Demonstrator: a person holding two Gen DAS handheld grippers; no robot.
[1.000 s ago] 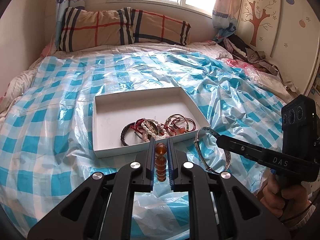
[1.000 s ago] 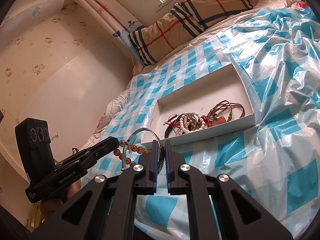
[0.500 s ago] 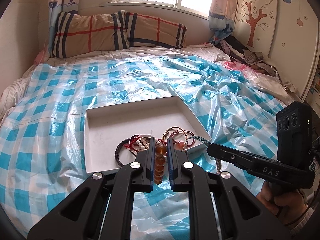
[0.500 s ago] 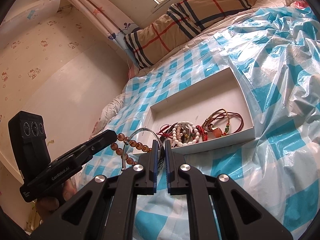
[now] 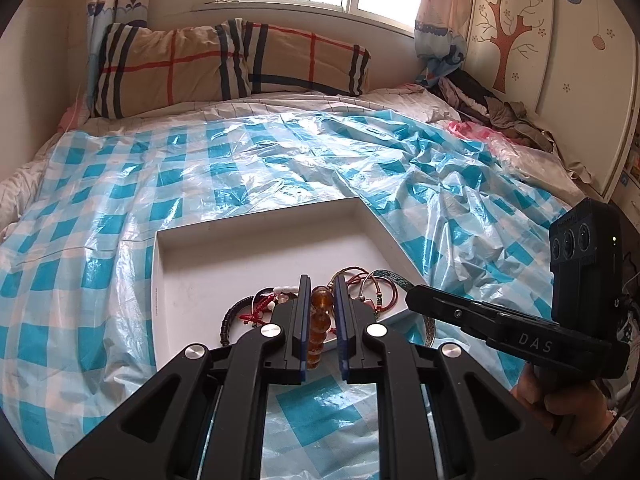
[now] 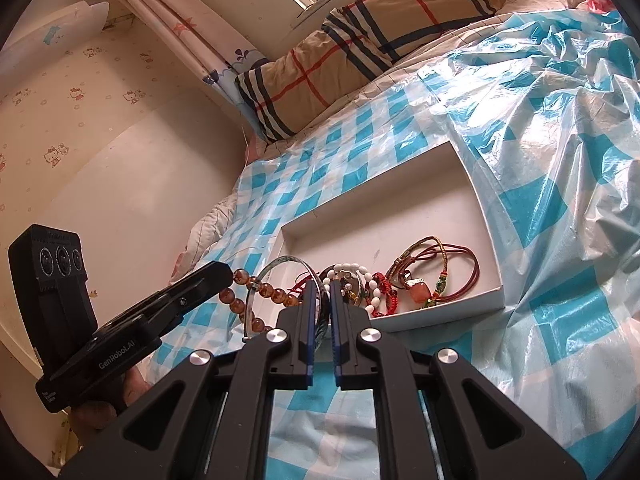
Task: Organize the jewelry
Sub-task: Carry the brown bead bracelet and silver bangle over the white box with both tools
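Two pieces are gripped: an amber bead bracelet point(image 5: 321, 322) is pinched in the left gripper point(image 5: 322, 292), a silver bangle point(image 6: 280, 268) in the right gripper point(image 6: 325, 294), both held over the near rim of the white tray point(image 6: 452, 200).

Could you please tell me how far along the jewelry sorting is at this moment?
Several corded and beaded bracelets already lie in the white box. In hand: the left gripper is shut on an amber bead bracelet, the right gripper on a silver bangle, both near the box's front edge. Left: dropping both in.
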